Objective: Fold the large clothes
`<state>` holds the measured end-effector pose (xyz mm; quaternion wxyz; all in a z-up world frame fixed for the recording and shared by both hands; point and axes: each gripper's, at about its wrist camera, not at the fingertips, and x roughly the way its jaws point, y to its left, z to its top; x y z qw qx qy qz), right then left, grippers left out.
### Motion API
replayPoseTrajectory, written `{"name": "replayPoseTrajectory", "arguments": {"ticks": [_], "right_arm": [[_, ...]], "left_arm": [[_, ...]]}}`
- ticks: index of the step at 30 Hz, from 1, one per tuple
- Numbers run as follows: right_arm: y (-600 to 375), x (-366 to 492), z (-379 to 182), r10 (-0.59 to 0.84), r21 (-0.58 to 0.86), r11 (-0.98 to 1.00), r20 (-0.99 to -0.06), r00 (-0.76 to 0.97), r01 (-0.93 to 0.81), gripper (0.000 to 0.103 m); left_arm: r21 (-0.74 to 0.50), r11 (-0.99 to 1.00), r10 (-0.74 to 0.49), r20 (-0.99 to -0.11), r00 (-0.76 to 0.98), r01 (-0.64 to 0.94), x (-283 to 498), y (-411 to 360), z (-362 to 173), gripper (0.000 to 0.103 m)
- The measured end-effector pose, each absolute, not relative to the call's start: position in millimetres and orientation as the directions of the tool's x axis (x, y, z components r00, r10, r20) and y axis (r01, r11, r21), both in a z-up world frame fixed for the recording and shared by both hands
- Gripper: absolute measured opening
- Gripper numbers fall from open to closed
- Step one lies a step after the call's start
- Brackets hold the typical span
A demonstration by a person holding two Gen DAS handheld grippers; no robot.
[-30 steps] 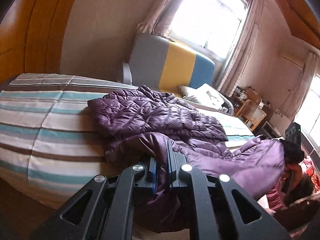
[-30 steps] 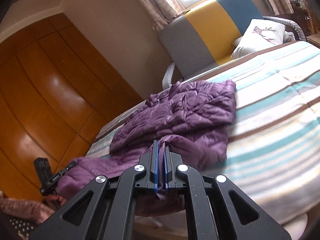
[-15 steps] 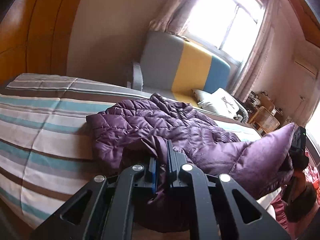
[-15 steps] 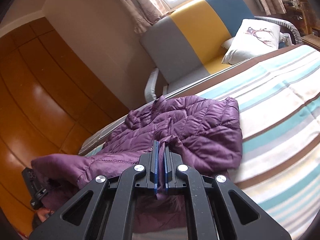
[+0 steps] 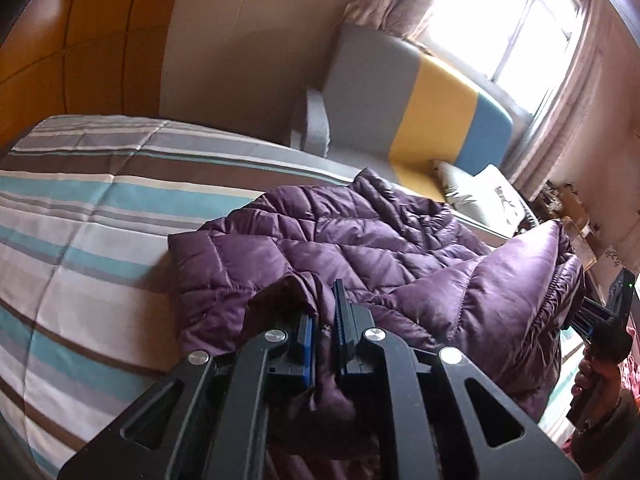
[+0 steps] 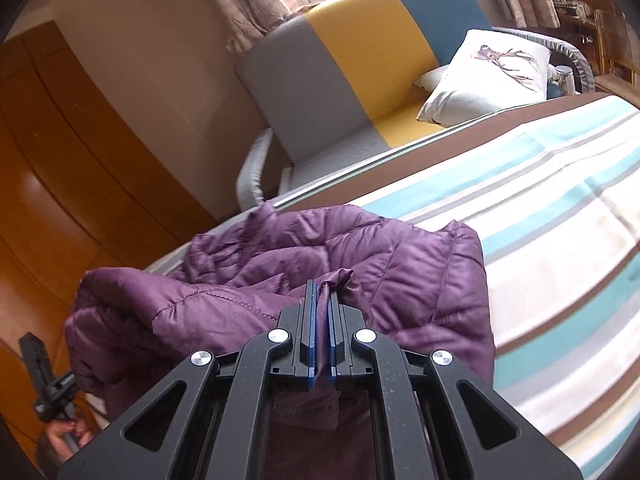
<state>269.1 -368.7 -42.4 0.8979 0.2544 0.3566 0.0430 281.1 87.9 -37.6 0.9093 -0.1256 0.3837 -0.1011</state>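
Observation:
A purple quilted puffer jacket [image 5: 344, 248] lies on the striped bed [image 5: 80, 216]; it also shows in the right wrist view [image 6: 400, 276]. My left gripper [image 5: 324, 320] is shut on a fold of the jacket's near edge. My right gripper [image 6: 322, 312] is shut on another part of that near edge. Between them the held edge is lifted above the bed and doubles over toward the far part of the jacket. The right gripper shows at the right edge of the left wrist view [image 5: 600, 320], the left gripper at the lower left of the right wrist view [image 6: 44, 380].
A grey, yellow and blue sofa [image 6: 360, 60] with a white cushion [image 6: 488, 76] stands behind the bed under a bright window [image 5: 500, 20]. A wooden wardrobe [image 6: 60, 160] is on the left. Striped bedding [image 6: 560, 220] lies bare right of the jacket.
Both grippers have risen and moved forward over the bed, carrying the jacket's near edge up and toward its far part. Both grips are unchanged.

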Motion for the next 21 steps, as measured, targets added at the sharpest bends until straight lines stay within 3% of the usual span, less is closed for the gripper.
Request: {"name": "replayPoseTrajectory", "arguments": {"ticks": [14, 17, 20, 21], "right_arm": [[-371.1, 300.9, -94.3, 0.258, 0.544, 0.818, -0.640, 0.724, 0.188, 0.006], [-372.9, 303.8, -89.0, 0.276, 0.557, 0.811, -0.635, 0.721, 0.180, 0.015], [-376.8, 296.6, -72.1, 0.271, 0.565, 0.812, -0.589, 0.761, 0.149, 0.029], [-378.0, 294.0, -68.3, 0.267, 0.567, 0.810, -0.580, 0.770, 0.146, 0.038]], "left_arm": [[-0.333, 0.942, -0.279, -0.705, 0.652, 0.043, 319.1, 85.5, -71.4, 0.024], [-0.381, 0.924, -0.302, -0.688, 0.660, 0.025, 319.4, 92.1, -65.3, 0.031], [-0.438, 0.899, -0.323, -0.635, 0.702, 0.017, 314.4, 102.8, -54.2, 0.057], [-0.442, 0.897, -0.302, -0.610, 0.732, 0.001, 310.4, 107.7, -48.2, 0.077]]}}
